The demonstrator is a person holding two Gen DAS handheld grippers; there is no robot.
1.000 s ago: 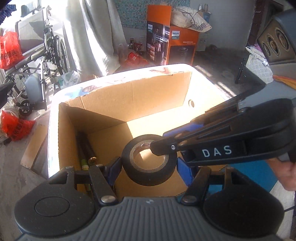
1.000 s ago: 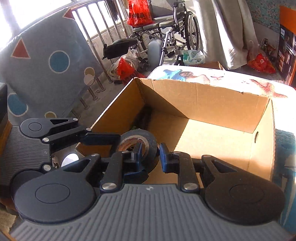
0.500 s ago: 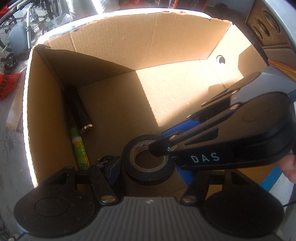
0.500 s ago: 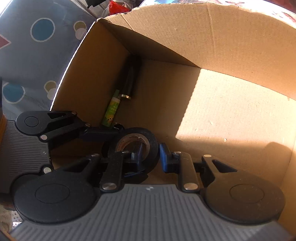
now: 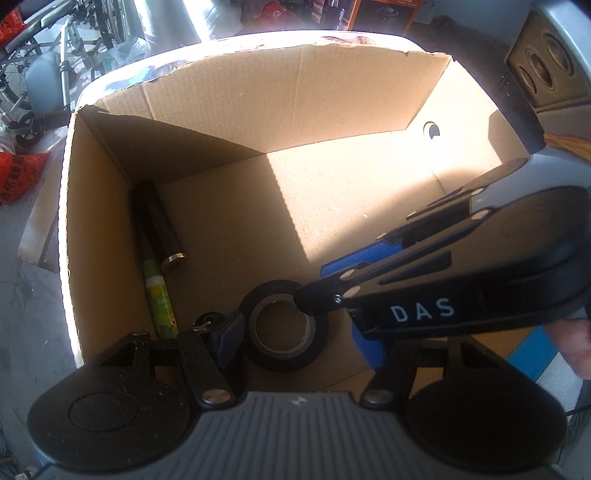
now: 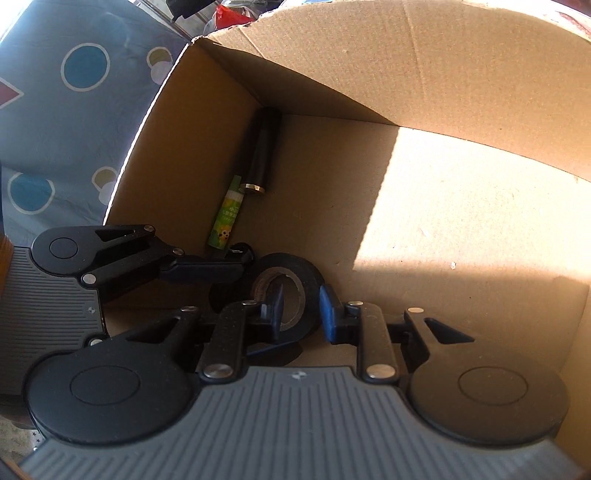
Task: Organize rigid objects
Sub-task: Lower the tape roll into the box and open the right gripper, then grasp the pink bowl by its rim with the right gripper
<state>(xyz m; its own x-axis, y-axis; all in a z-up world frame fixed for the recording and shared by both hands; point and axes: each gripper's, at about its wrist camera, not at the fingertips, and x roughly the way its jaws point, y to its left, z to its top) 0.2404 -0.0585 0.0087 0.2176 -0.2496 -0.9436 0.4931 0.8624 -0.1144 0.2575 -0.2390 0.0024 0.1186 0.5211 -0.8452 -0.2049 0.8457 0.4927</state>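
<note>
A black roll of tape (image 5: 284,326) lies low inside a cardboard box (image 5: 280,99), near its front wall. My left gripper (image 5: 299,341) is open, its blue pads standing wide on either side of the roll. My right gripper (image 6: 301,312) has one finger through the roll's hole and one outside; whether the pads press its wall (image 6: 310,280) is not clear. In the left wrist view the right gripper (image 5: 332,284) reaches in from the right. The roll (image 6: 286,291) stands tilted in the right wrist view.
A black tube with a brass end (image 5: 159,229) and a green glue stick (image 5: 160,299) lie along the box's left wall (image 5: 92,236). A key ring (image 5: 203,321) lies by the left finger. Wheelchairs (image 5: 44,55) and an orange carton (image 5: 384,11) stand beyond.
Both grippers went down into the box with the roll. The left gripper's pads have spread away from the roll. The roll now sits near the box floor.
</note>
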